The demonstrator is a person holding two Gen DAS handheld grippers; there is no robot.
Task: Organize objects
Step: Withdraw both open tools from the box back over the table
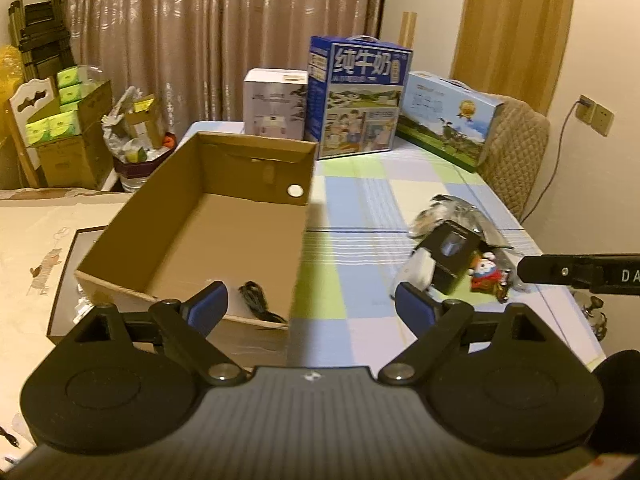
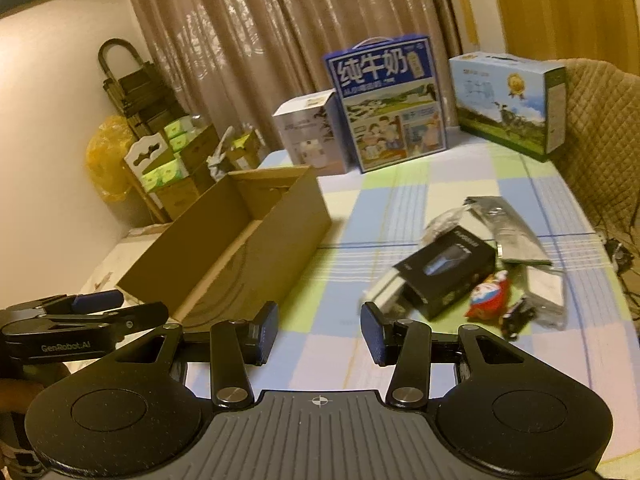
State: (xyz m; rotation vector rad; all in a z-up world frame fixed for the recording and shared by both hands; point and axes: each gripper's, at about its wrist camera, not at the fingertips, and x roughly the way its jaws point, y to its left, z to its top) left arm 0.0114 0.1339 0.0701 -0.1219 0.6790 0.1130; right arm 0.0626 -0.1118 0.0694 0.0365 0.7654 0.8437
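My right gripper point(image 2: 319, 330) hangs over the checked tablecloth point(image 2: 400, 200), jaws apart and empty. The open cardboard box point(image 2: 256, 248) sits left; a black box point(image 2: 448, 268) tops the clutter right.

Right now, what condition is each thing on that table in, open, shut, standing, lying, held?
Cardboard box: open-topped, with a black cable lying inside.
Black carton: lying in the loose pile, not held.
Silver pouch: lying flat.
Blue milk carton: standing upright, closed.
White box: standing, closed.
Left gripper: fingers wide apart, nothing between them.
Right gripper: fingers apart, nothing between them.
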